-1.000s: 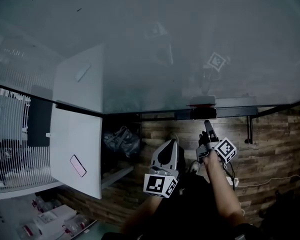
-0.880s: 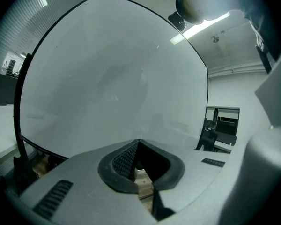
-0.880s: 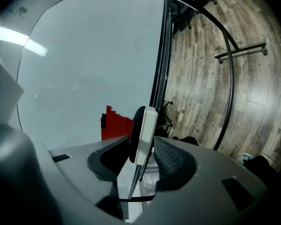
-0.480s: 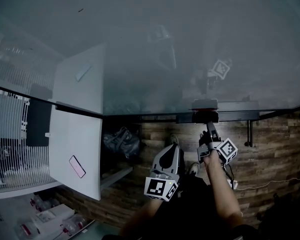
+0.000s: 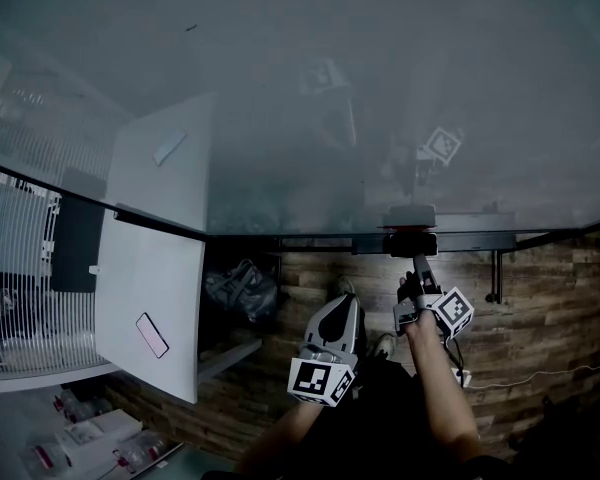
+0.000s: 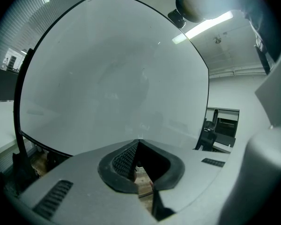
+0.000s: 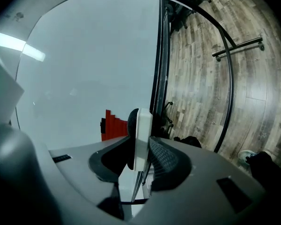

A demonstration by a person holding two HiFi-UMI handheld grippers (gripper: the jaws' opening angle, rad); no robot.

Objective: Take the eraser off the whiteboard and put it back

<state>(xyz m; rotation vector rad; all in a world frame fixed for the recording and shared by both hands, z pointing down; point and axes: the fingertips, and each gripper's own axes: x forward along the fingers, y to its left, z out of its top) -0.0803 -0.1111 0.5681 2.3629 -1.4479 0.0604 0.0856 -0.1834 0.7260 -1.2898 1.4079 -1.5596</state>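
Where the whiteboard (image 5: 380, 88) ends at its lower edge, the eraser (image 5: 411, 242) is placed by the head view. Only in the right gripper view is the right gripper (image 7: 141, 146) seen clamped on it, jaws just closing. The left gripper (image 6: 138, 143) is pressed together, empty.

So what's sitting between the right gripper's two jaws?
The white-backed eraser, as the right gripper view shows. The right gripper has just been closing its jaws, which now pinch it.
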